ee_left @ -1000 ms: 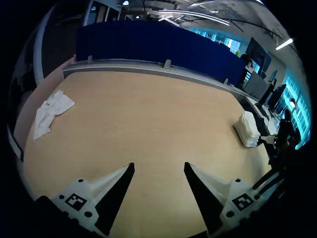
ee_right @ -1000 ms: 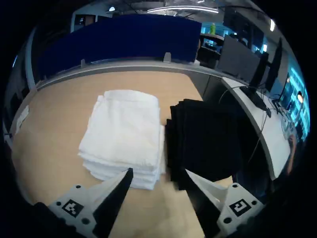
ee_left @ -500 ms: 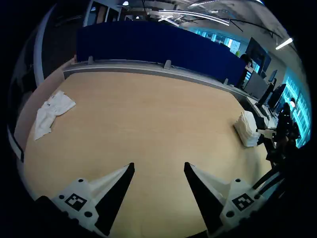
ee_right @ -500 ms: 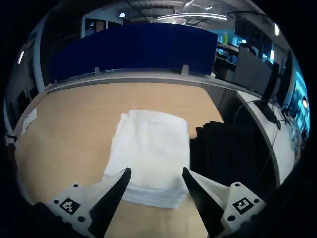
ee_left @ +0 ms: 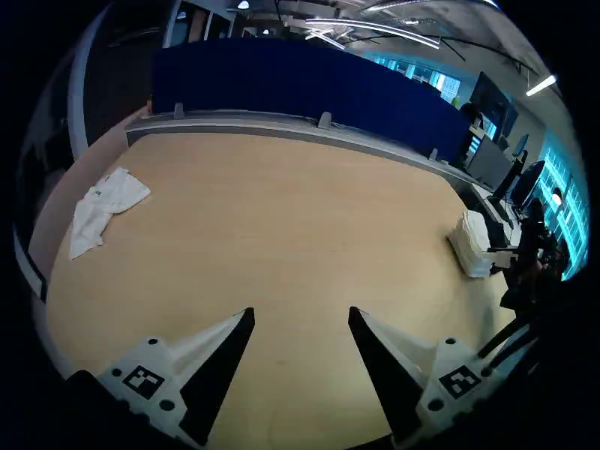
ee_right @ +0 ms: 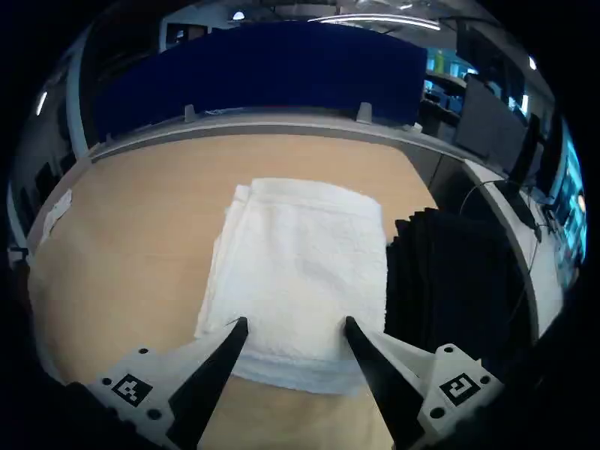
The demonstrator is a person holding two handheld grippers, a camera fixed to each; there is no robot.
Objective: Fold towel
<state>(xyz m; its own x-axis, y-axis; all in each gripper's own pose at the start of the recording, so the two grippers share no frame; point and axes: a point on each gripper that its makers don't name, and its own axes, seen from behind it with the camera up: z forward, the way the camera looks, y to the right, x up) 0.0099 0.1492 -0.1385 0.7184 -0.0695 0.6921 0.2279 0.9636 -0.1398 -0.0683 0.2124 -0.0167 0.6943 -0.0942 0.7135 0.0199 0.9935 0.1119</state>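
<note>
The right tool (ee_right: 294,330), jaws apart at the near edge of the white towel stack (ee_right: 300,255) on the tabletop (ee_right: 135,225), could pinch several towels together and drag the stack, while the left tool (ee_left: 300,319) hovers open well apart from that stack.

Left hand-held gripper (ee_left: 300,309) and right hand-held gripper (ee_right: 295,319), both spread wide
</note>
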